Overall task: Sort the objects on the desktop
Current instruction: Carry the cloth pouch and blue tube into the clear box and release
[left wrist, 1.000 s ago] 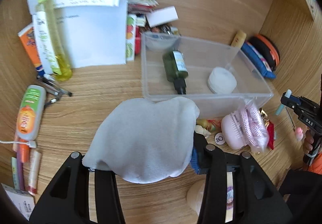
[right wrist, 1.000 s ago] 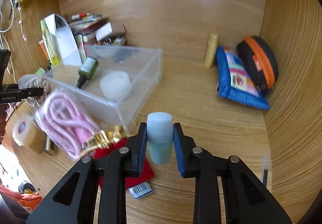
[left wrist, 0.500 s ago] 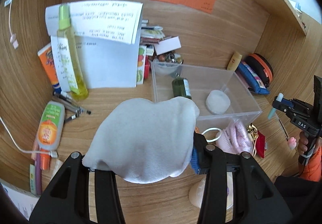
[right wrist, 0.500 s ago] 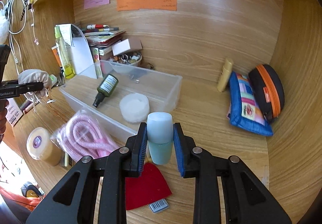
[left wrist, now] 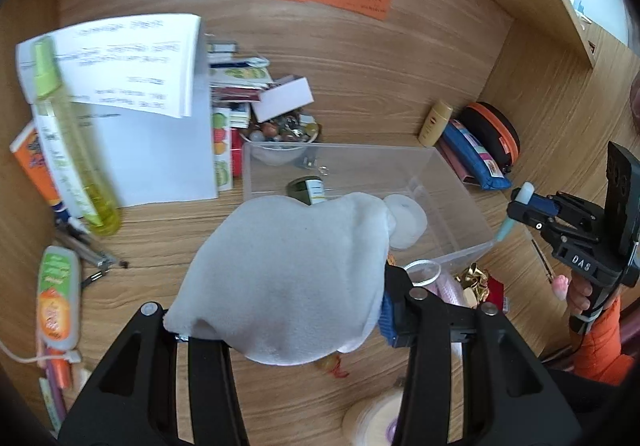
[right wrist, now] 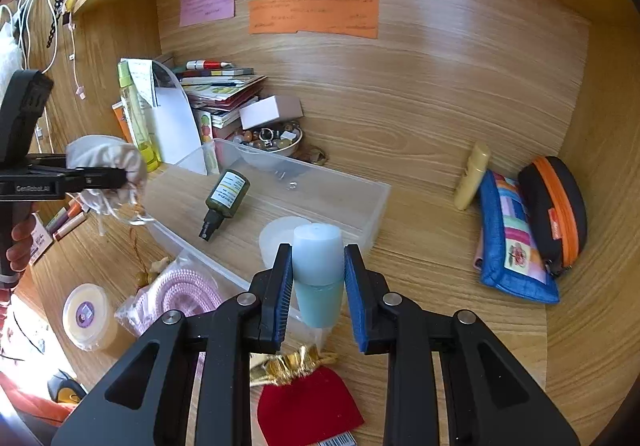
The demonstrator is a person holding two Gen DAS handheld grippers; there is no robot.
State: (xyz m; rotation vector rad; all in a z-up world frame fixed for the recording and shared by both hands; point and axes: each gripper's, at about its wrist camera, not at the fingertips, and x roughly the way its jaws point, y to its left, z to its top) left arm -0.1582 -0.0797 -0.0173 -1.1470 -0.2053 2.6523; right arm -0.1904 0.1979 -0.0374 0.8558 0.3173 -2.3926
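Above clear plastic bin (right wrist: 372,201), L fingers (left wrist: 280,310) grip soft white pouch (left wrist: 288,278), R fingers (right wrist: 318,286) smooth teal bottle (right wrist: 319,274).

Both cameras sit close behind their black fingers and look down at the wooden desk. Both see the clear plastic box (left wrist: 448,181) (right wrist: 360,201), mid frame. Each sees the other tool at its frame edge
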